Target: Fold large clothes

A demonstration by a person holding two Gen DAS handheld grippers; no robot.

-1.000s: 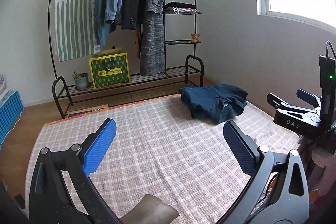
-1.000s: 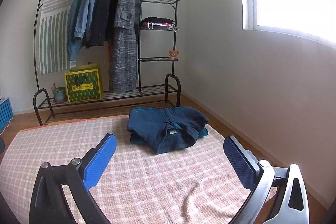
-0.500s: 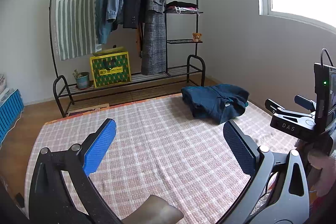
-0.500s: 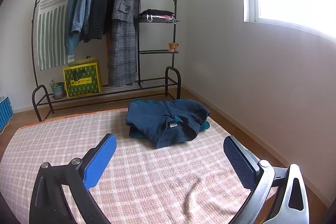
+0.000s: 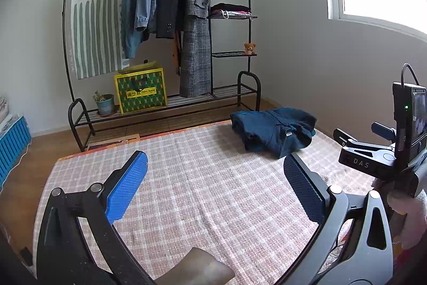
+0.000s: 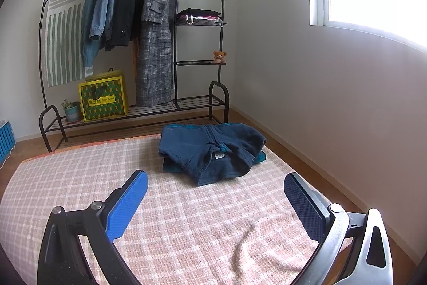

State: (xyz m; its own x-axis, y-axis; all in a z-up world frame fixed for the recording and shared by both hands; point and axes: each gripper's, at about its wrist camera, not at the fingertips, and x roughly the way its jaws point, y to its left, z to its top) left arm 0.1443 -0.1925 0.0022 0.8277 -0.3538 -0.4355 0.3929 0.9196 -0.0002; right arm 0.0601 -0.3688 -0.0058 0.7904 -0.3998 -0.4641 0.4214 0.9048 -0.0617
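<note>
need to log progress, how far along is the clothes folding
Done: a navy fleece garment lies folded in a compact bundle at the far end of the checked mat. In hand: nothing; the left hand-held gripper and the right hand-held gripper are both open and empty above the mat. Left: no other loose garment shows on the mat; only the coats on the rack remain, hanging.
</note>
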